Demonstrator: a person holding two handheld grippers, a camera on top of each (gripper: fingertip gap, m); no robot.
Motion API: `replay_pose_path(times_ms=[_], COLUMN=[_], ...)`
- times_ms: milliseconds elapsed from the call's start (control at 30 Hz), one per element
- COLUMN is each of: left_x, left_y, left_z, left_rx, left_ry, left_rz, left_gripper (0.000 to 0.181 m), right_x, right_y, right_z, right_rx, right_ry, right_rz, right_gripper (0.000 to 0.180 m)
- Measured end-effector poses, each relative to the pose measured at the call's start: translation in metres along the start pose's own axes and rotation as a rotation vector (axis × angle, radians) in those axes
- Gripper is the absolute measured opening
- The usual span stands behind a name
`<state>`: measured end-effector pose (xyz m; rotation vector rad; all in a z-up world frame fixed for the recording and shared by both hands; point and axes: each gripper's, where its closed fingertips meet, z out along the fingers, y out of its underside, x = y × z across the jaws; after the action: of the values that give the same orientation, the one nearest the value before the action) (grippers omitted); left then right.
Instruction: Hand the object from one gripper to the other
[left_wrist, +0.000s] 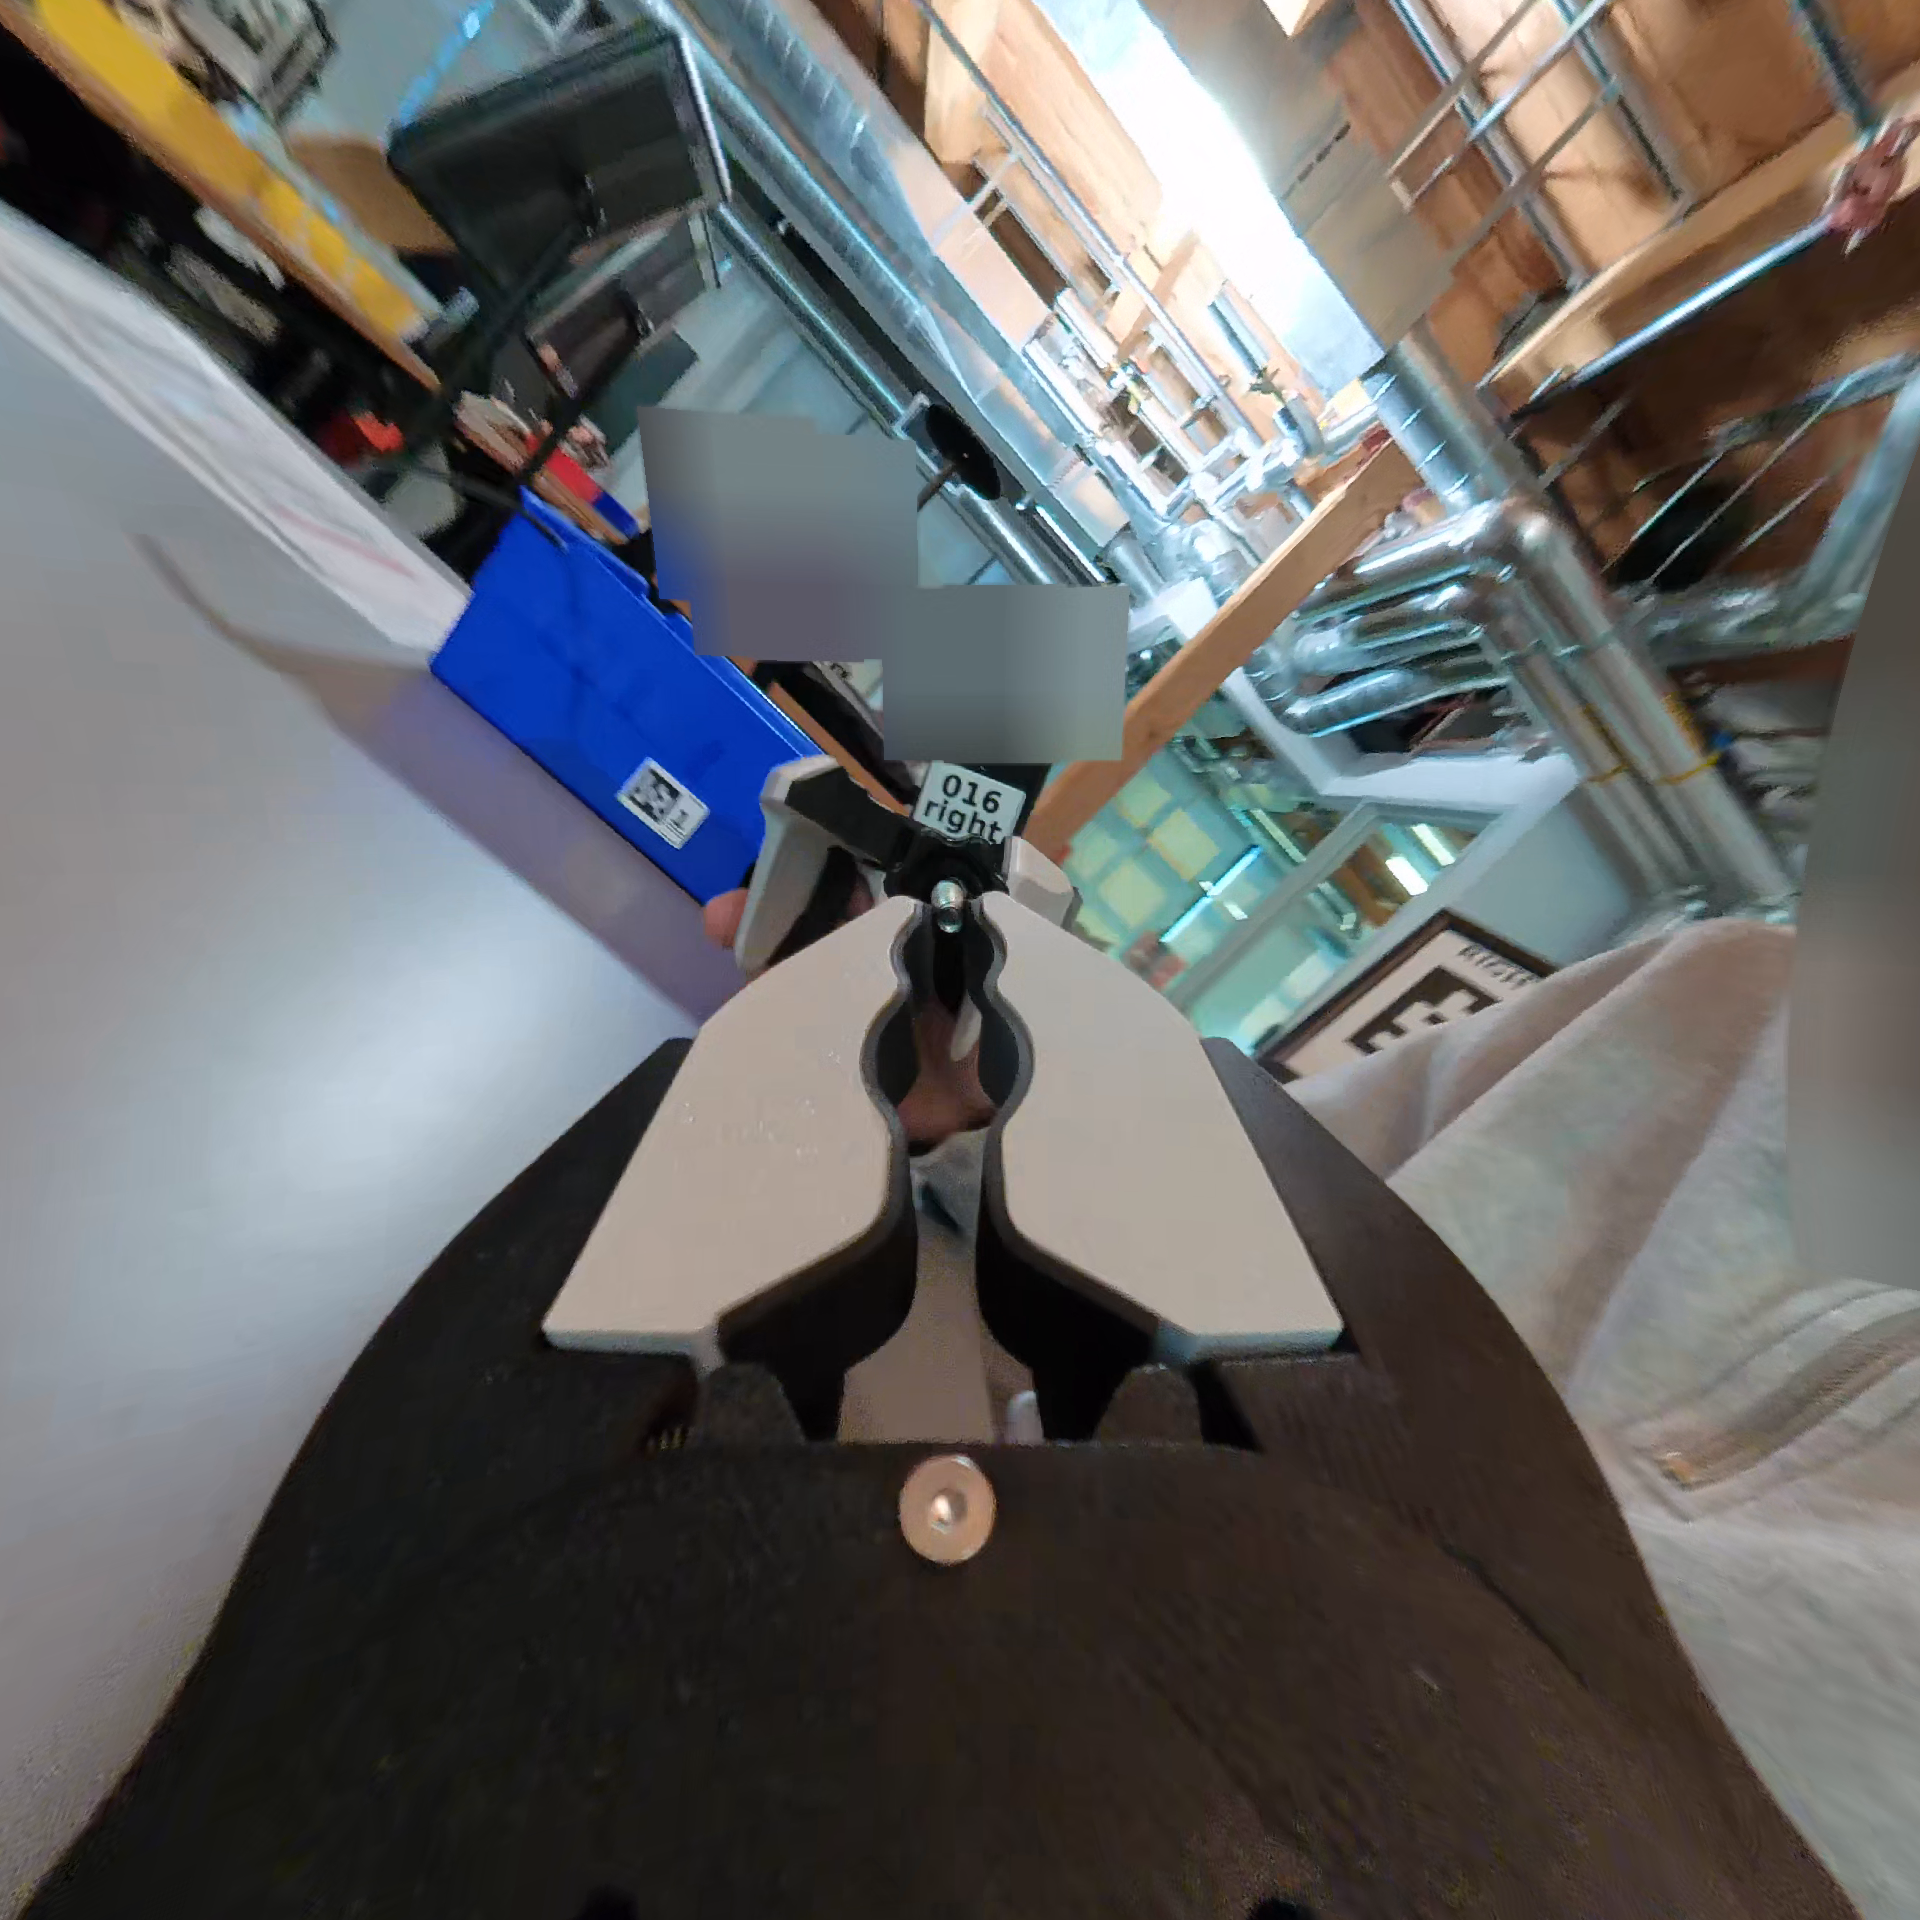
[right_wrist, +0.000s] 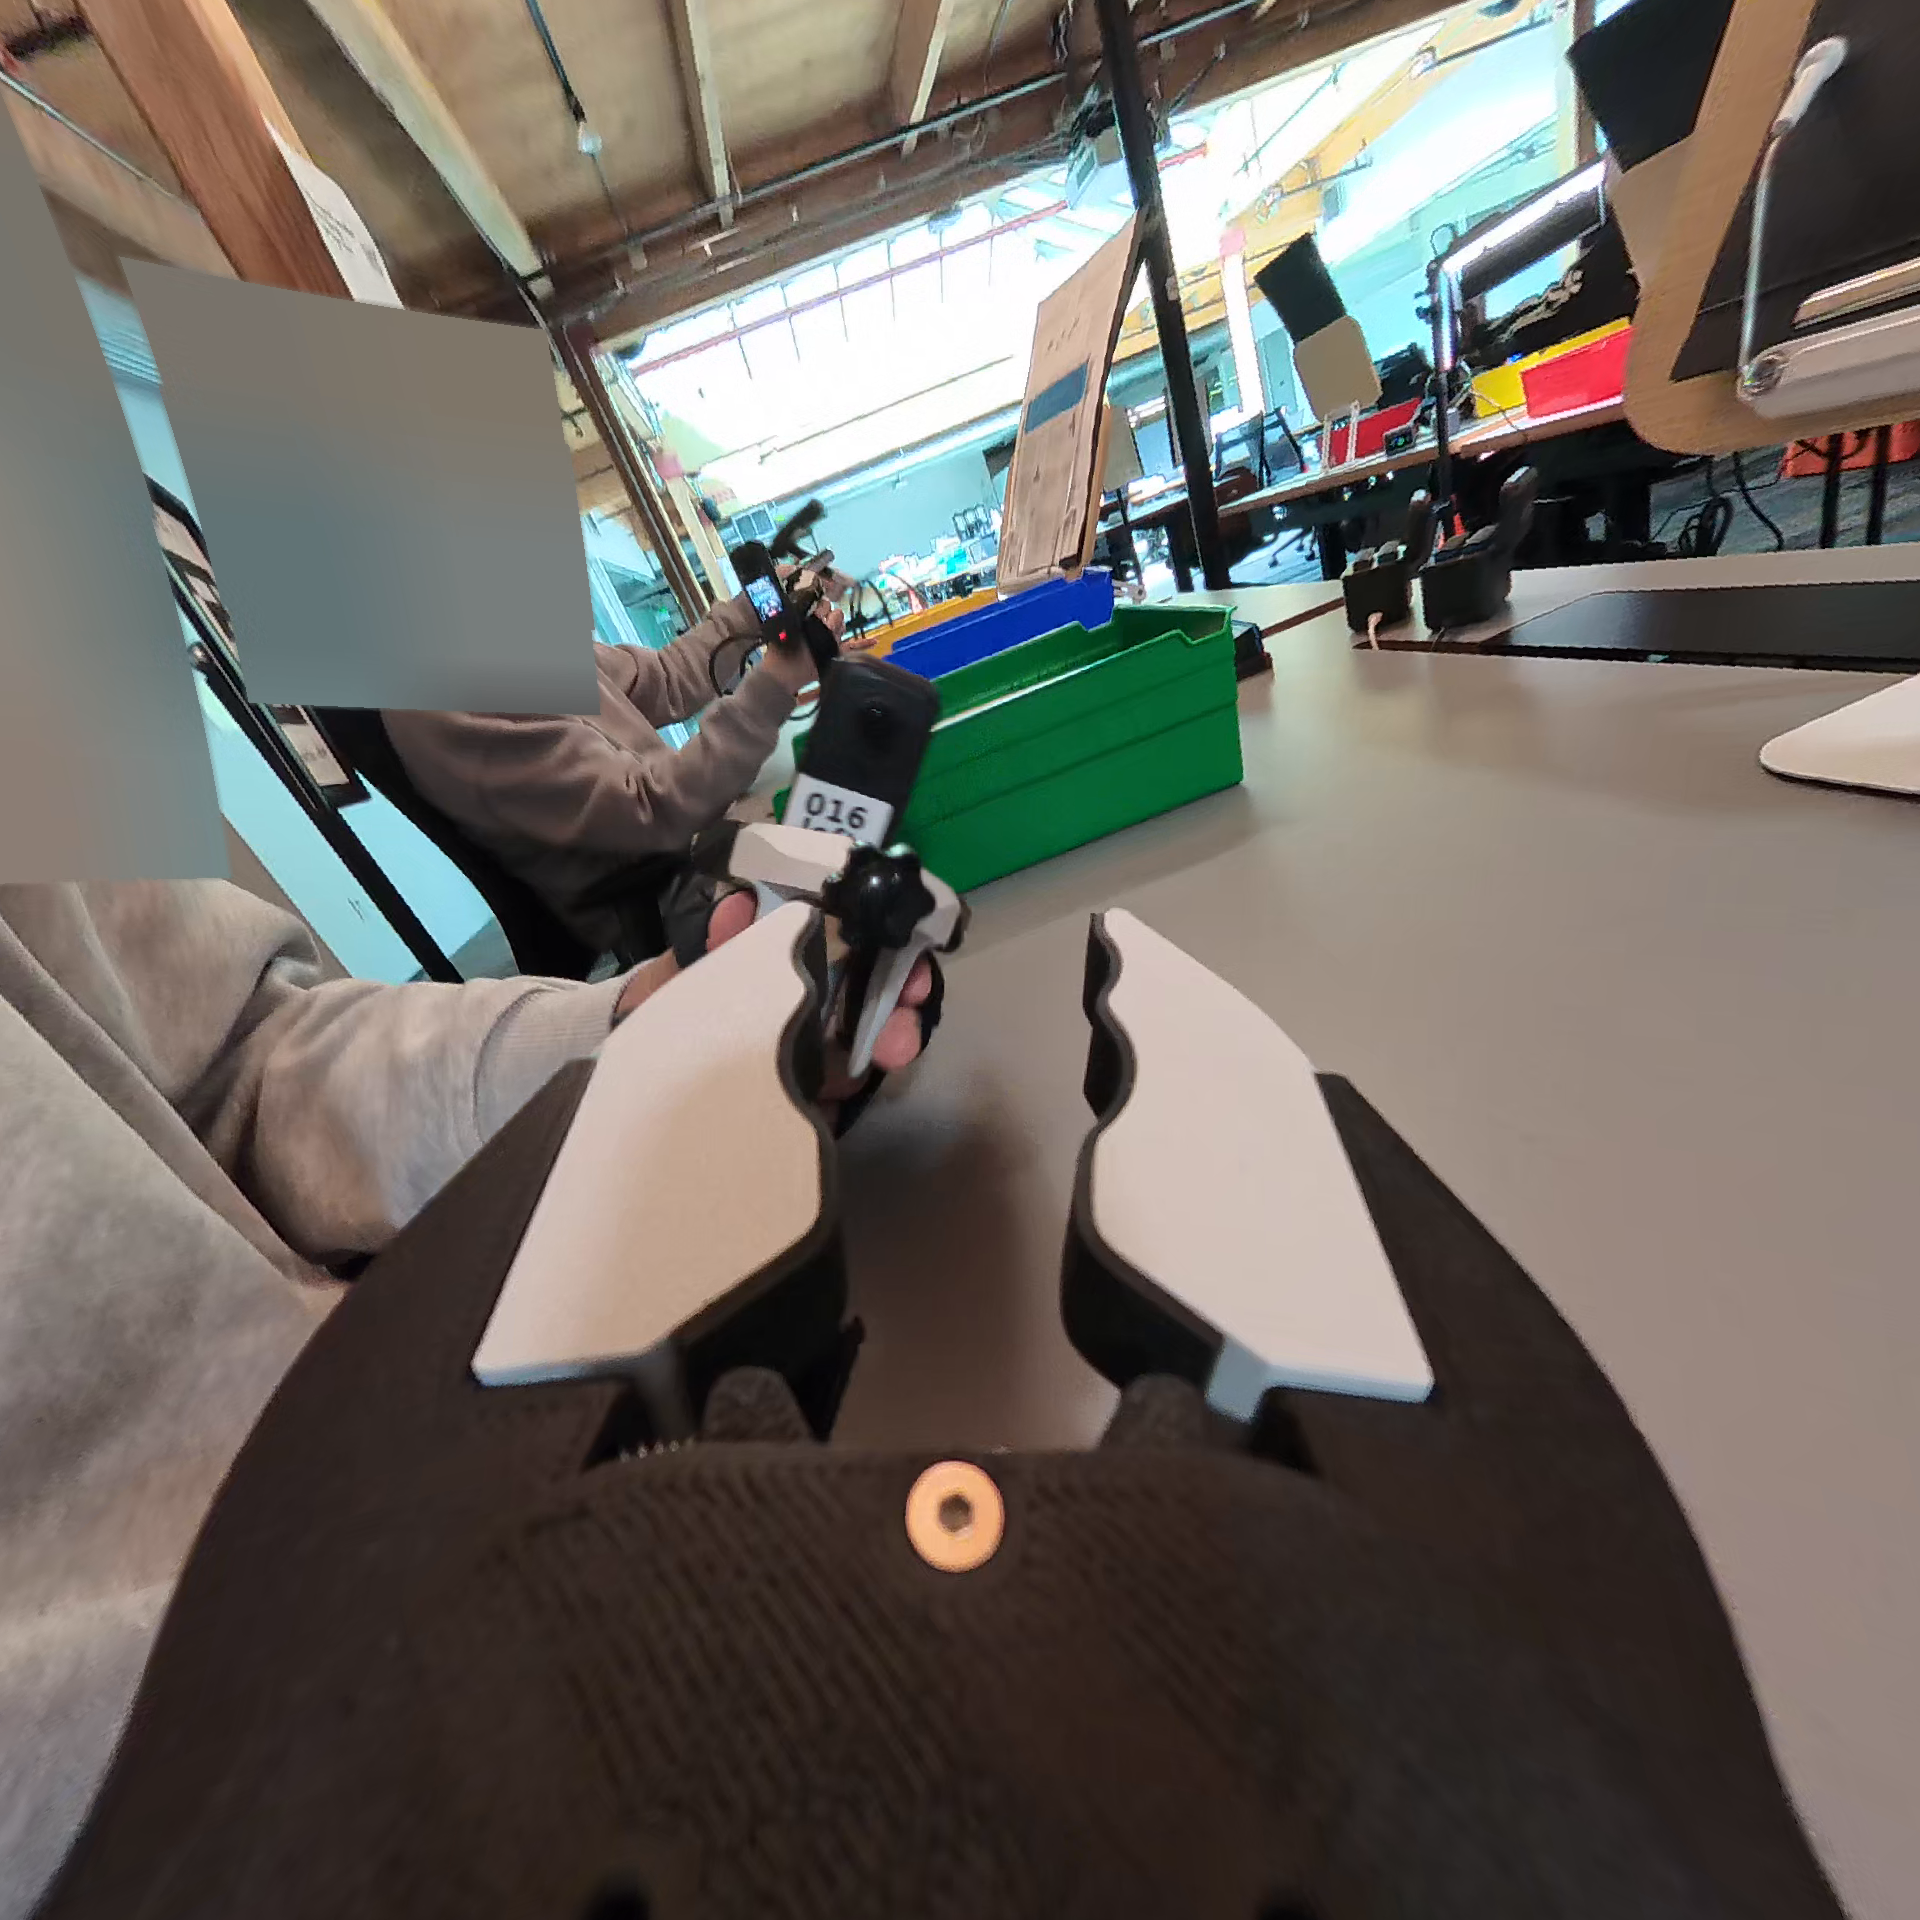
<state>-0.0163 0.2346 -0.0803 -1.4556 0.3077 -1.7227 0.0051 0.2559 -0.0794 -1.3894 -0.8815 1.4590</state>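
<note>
Bright daylight from windows (right_wrist: 894, 343) (blown out); fisheye bending at edges; background motion-blurred, soft.

Two tongs, left (left_wrist: 943, 914) and right (right_wrist: 951, 940), one green bin (right_wrist: 1081, 727), one blue bin (right_wrist: 997, 620)

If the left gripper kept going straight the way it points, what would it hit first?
Probably the right gripper, which sits open directly beyond the left gripper and its closed fingers; the gap between them is unclear.
</note>
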Motion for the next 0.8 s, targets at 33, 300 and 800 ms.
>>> replay_pose_path(times_ms=[33, 300, 800], left_x=[0.001, 0.01, 0.01], left_y=[-0.002, 0.004, 0.003], left_z=[-0.001, 0.005, 0.005], left_rx=[0.003, -0.06, -0.038], left_ry=[-0.016, -0.075, -0.03], left_rz=[0.052, 0.321, 0.215], left_gripper=[0.005, 0.005, 0.005], right_x=[0.0, -0.016, -0.03], right_y=[-0.001, 0.005, -0.004], right_z=[0.0, 0.007, 0.003], right_rx=[0.003, -0.037, 0.002], right_ry=[-0.002, -0.053, -0.071], right_rz=[0.004, -0.066, -0.311], right_gripper=[0.048, 0.044, 0.034])
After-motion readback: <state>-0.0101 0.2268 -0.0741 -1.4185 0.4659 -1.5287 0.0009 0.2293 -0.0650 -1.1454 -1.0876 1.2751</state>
